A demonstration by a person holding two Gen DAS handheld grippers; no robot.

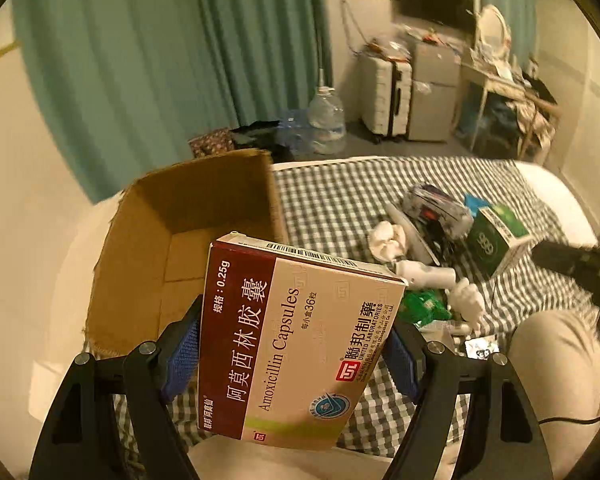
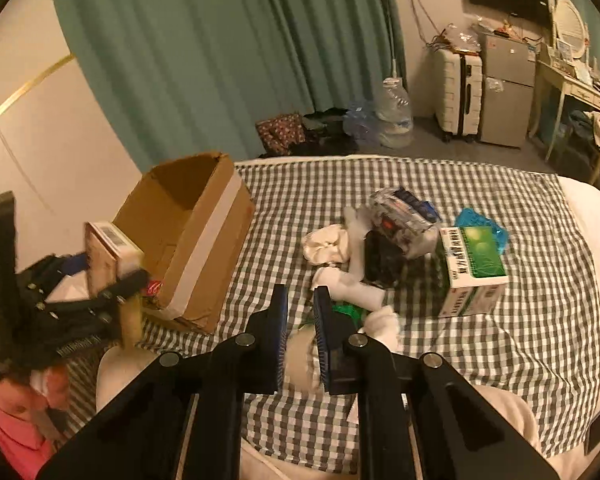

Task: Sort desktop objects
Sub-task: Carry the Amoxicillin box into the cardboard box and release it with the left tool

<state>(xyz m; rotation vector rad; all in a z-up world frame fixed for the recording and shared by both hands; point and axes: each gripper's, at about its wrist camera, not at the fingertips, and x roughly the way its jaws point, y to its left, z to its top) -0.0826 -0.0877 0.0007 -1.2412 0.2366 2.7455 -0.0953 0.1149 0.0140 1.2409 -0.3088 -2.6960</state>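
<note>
My left gripper (image 1: 296, 344) is shut on a red and beige Amoxicillin capsule box (image 1: 296, 340) and holds it in the air just in front of the open cardboard box (image 1: 188, 216). From the right wrist view the same gripper (image 2: 100, 276) with the capsule box (image 2: 108, 248) hangs to the left of the cardboard box (image 2: 196, 240). My right gripper (image 2: 300, 304) is nearly closed and empty, above the checked cloth (image 2: 480, 360), near white socks (image 2: 352, 280) and a green wrapper (image 2: 348, 310).
A pile lies mid-cloth: a green and white medicine box (image 2: 472, 276), a clear pouch of small items (image 2: 404, 212), a blue bag (image 2: 480, 220), white cloth (image 2: 328, 242). Beyond the bed are a water jug (image 2: 394, 116), suitcase (image 2: 458, 92) and curtain (image 2: 220, 52).
</note>
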